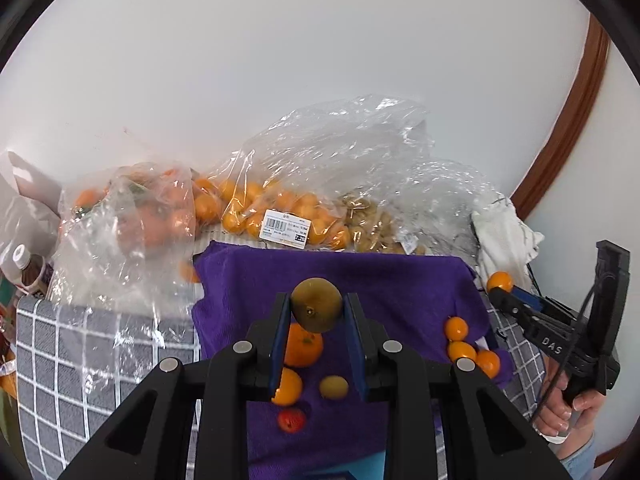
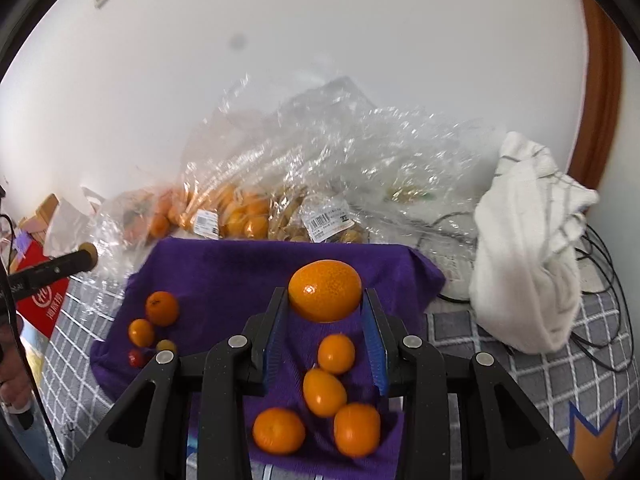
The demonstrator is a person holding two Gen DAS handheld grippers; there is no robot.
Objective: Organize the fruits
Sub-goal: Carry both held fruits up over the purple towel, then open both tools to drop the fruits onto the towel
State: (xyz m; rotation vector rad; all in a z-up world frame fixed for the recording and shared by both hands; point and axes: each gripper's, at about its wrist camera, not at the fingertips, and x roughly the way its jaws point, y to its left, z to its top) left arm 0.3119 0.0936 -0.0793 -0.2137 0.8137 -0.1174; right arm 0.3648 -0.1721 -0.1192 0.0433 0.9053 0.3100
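Observation:
My left gripper point(image 1: 317, 306) is shut on a small olive-green round fruit point(image 1: 316, 304), held above the purple cloth point(image 1: 360, 276). Below it lie a tangerine point(image 1: 304, 346), a smaller orange fruit point(image 1: 289, 388), a green fruit point(image 1: 334, 387) and a red fruit point(image 1: 292, 420). My right gripper point(image 2: 325, 294) is shut on an orange kumquat point(image 2: 325, 290) above the cloth point(image 2: 224, 272). Several kumquats point(image 2: 336, 354) lie under it. In the left wrist view the right gripper point(image 1: 498, 288) shows at the right with its kumquat point(image 1: 500, 281).
Clear plastic bags of oranges point(image 1: 276, 204) and pale fruit point(image 1: 372, 224) lie at the back by the wall. A white cloth point(image 2: 528, 272) and black cables point(image 2: 600, 320) sit right. A grey checked tablecloth point(image 1: 80, 360) covers the table. A bottle point(image 1: 24, 268) stands far left.

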